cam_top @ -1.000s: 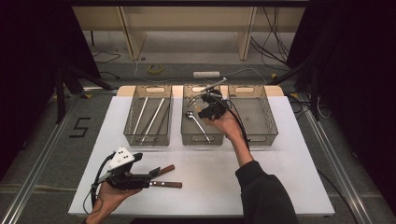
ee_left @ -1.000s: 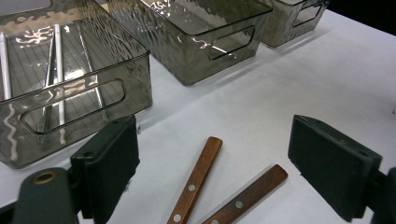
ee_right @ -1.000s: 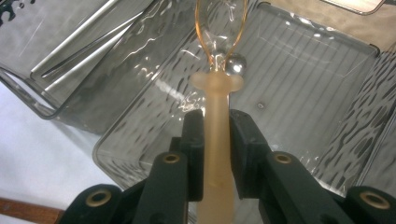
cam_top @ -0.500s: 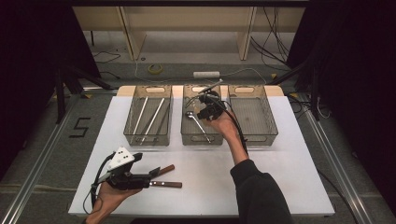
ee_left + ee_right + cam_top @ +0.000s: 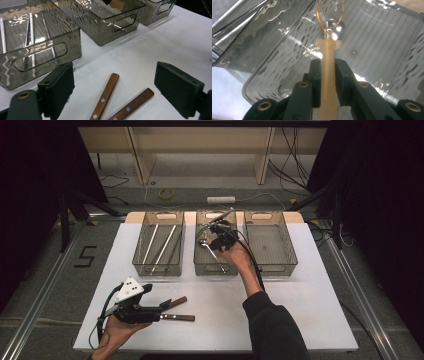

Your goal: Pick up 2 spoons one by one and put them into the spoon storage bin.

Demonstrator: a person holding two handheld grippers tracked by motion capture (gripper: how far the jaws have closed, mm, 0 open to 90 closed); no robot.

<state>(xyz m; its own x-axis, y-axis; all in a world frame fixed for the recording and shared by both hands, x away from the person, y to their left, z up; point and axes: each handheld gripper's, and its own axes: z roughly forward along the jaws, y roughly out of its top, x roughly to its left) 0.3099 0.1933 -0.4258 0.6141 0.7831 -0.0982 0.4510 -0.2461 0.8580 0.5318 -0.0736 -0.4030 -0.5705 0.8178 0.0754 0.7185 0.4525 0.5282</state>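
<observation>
In the right gripper view, jaws clamp a cream-handled whisk [image 5: 328,60].

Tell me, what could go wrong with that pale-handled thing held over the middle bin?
The right tongs pinch the spoon's narrow pale handle, bowl end hanging over the middle bin. It might swivel or slip out early, perhaps clattering onto the spoon already lying there. The left tongs stand open around two wooden-handled knives that lie close together, so closing there could catch both or nudge one aside.
</observation>
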